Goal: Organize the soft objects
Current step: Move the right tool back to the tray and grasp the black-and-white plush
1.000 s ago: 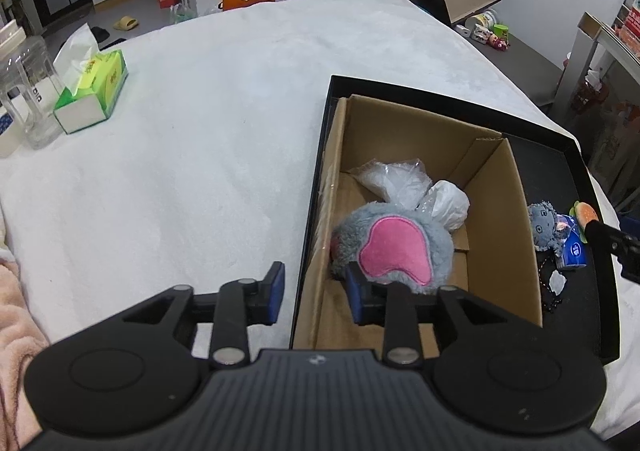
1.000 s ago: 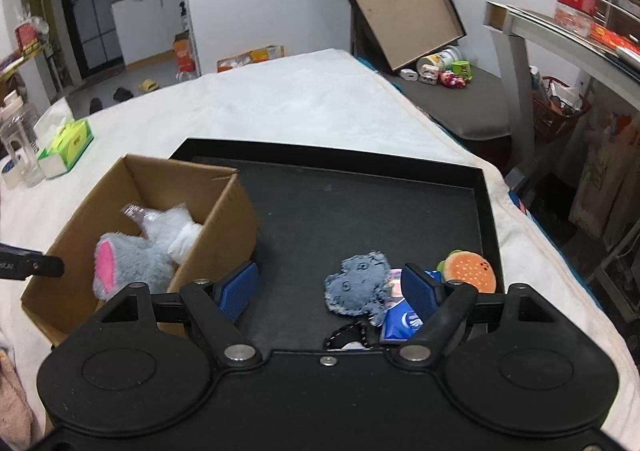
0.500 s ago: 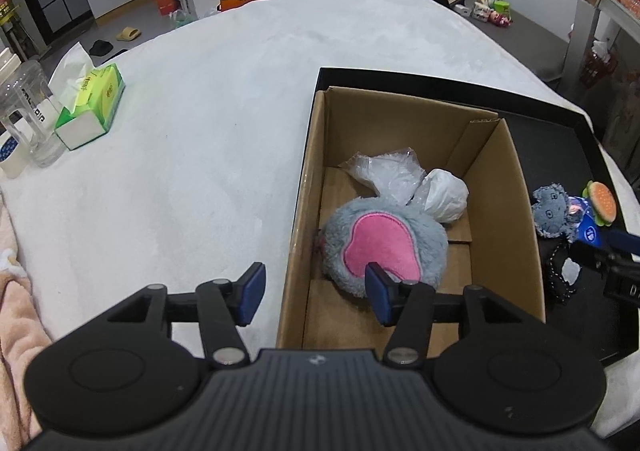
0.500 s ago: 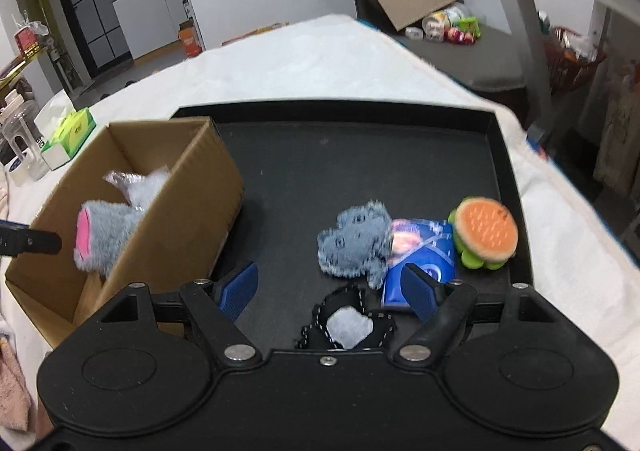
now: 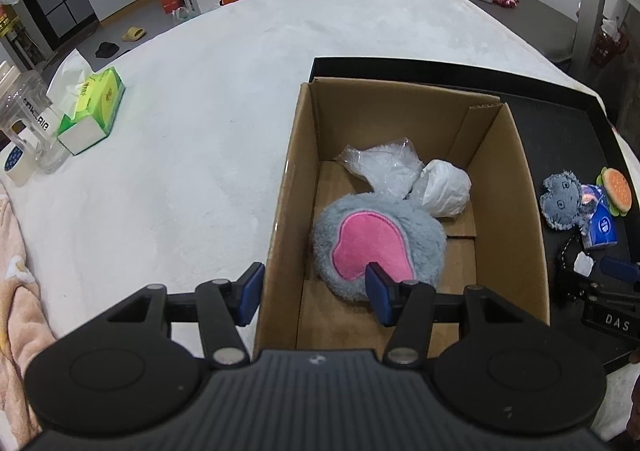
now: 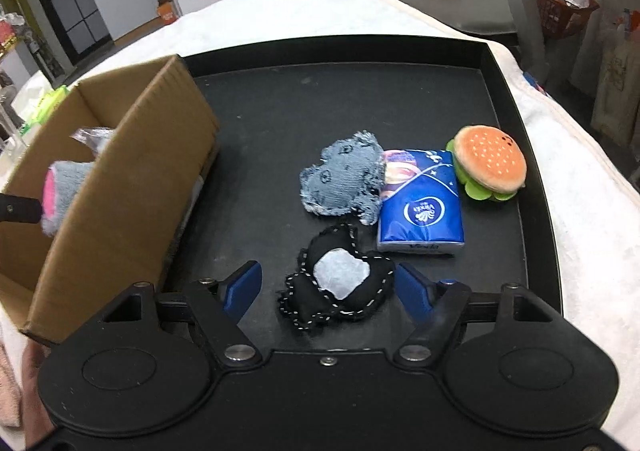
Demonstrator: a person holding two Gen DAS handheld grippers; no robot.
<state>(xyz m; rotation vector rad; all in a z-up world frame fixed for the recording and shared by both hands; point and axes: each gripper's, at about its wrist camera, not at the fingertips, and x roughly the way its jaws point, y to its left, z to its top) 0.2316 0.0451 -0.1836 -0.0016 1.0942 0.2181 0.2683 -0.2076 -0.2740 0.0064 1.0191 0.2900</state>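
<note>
**Two grippers over the box and the tray**

The left gripper [image 5: 314,293] hangs over the near left corner of the open brown cardboard box [image 5: 508,211], its jaws apart and gripping nothing; they have just been opening. One blue pad sits outside the box wall, the other over the fluffy grey plush with a pink patch [image 5: 378,241], which lies inside the box beside two crumpled clear plastic bags [image 5: 404,175].

The right gripper [image 6: 328,289] is low over the black rectangular tray [image 6: 400,91], jaws wide but just narrowing, with the small black stitched pouch with a pale grey patch [image 6: 340,287] between the pads; neither pad presses on it. Just beyond it lie a frayed grey denim toy [image 6: 344,179], a blue tissue packet [image 6: 420,207] touching the toy, and an orange and green plush burger [image 6: 490,163] beside the packet.

The box stands in the tray's left part. The tray rests on a white fleecy cover [image 5: 200,131], where a green tissue box [image 5: 94,109] lies well apart.
</note>
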